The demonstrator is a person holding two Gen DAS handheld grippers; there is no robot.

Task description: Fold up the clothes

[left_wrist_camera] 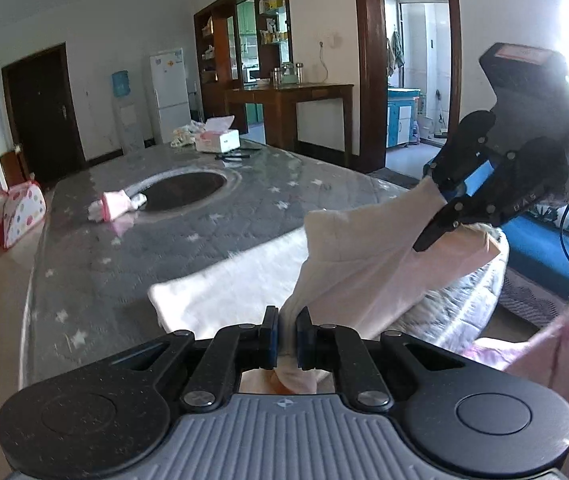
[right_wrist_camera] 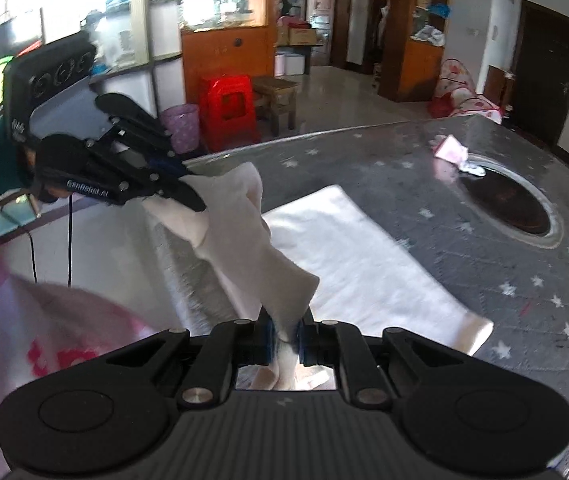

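Observation:
A white garment [left_wrist_camera: 244,284] lies partly spread on the grey star-patterned mattress [left_wrist_camera: 132,256]. My left gripper [left_wrist_camera: 287,338] is shut on one end of it and holds that end above the surface. My right gripper [left_wrist_camera: 438,200] shows at the upper right, shut on another raised corner. In the right wrist view my right gripper [right_wrist_camera: 287,338] pinches the white garment [right_wrist_camera: 364,268], and my left gripper [right_wrist_camera: 188,192] holds the other raised corner at the left. The lifted edge hangs between the two grippers; the rest lies flat on the mattress [right_wrist_camera: 484,248].
A small pink folded garment [left_wrist_camera: 114,206] lies beside a dark round patch [left_wrist_camera: 184,191] on the mattress. A white box [left_wrist_camera: 217,140] and a cable sit at the far end. A blue sofa [left_wrist_camera: 556,252] stands right. A pink cloth [right_wrist_camera: 44,340] hangs near me.

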